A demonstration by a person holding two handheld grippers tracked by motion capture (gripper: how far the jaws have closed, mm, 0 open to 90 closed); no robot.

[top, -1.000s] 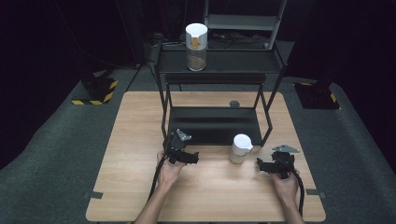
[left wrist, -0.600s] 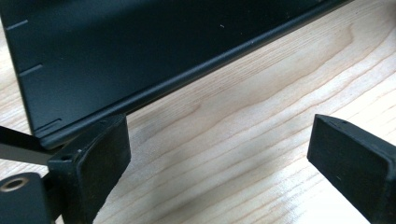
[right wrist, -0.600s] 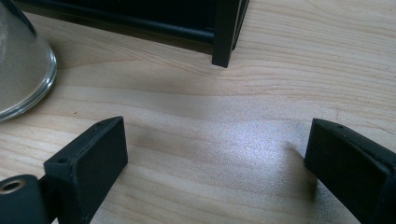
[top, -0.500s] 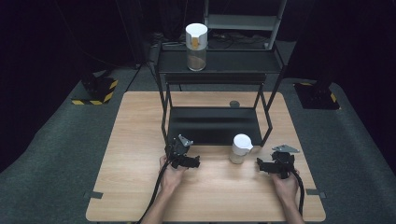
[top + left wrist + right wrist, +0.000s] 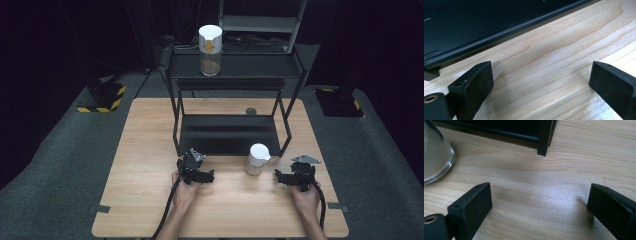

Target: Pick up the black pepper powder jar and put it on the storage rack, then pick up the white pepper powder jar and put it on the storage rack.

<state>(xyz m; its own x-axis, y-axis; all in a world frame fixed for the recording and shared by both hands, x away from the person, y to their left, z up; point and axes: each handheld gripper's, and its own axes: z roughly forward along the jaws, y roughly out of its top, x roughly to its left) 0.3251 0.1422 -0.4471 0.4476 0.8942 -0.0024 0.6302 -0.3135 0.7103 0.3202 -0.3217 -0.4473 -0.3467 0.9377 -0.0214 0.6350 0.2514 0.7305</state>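
Note:
A small glass jar with a white lid [image 5: 258,159] stands on the wooden table [image 5: 145,150] just in front of the black metal shelf rack [image 5: 229,134]; its glass base [image 5: 435,155] shows at the left of the right gripper view. A taller jar with a white lid and orange label [image 5: 210,50] stands on the rack's top shelf. My left gripper [image 5: 206,176] rests low over the table left of the small jar, open with bare wood between its jaws [image 5: 541,82]. My right gripper [image 5: 281,177] sits right of that jar, open and empty [image 5: 540,205].
A small dark round disc [image 5: 251,111] lies on the table behind the rack. The rack's front leg [image 5: 545,137] and lower tray edge [image 5: 499,32] stand close ahead of the grippers. Black-and-yellow striped floor bases [image 5: 102,97] sit off the table's left.
The left gripper has slid slightly nearer the table's front edge and settled; the right gripper and the jars have stayed in place.

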